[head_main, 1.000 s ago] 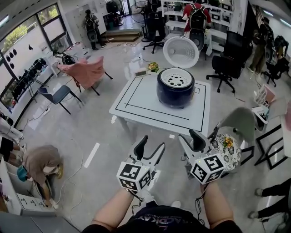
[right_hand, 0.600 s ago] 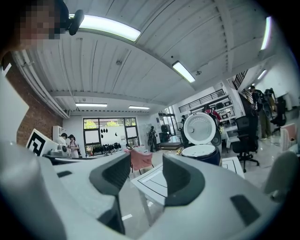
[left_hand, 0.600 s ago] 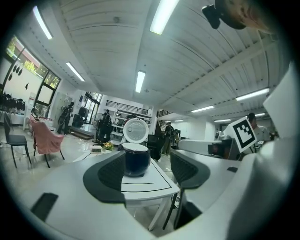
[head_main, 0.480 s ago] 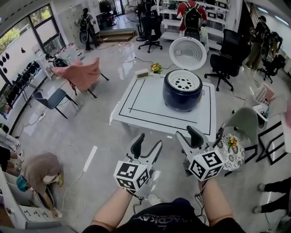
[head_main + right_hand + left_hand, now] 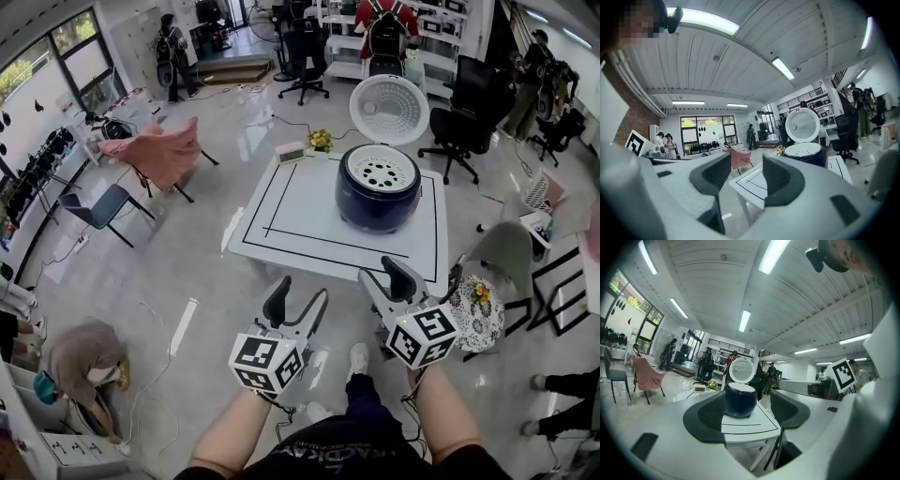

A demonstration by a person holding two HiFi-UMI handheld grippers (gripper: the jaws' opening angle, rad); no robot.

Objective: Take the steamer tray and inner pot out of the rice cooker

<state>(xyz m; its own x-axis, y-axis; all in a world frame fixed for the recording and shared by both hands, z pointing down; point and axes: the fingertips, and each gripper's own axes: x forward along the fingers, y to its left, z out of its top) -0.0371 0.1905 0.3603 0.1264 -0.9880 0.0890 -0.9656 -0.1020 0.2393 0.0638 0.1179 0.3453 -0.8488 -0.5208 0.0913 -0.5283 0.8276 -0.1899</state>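
Approaching the worktop point(image 5: 309, 220) at frame centre, a step nearer than a second ago. Carries the left claw point(image 5: 298, 298) and right claw point(image 5: 387, 279) low in the lower middle of the head view, both with jaws spread wide and nothing between them. Frames the cooker point(image 5: 378, 199) between the left jaws in the left gripper view, yet far beyond them. Catches it to the right of centre in the right gripper view, past the right jaw and outside the gap.

Finds the cooker on the worktop's far right side, upper centre of the head view, lid point(image 5: 389, 110) thrown back upright behind it. Shows the steamer tray point(image 5: 379, 172), white and perforated, seated in the cooker's mouth. Leaves the inner pot unseen beneath it.

Puts a shoe point(image 5: 359, 356) forward below the claws, further up the frame than half a second ago, and draws worktop and cooker slightly lower in the picture. Points to the walk-up stage only: no contact made, tray and pot both yet to be lifted. Calls next, by this reading, for closing the remaining gap and taking the tray first, with the pot trapped under it.
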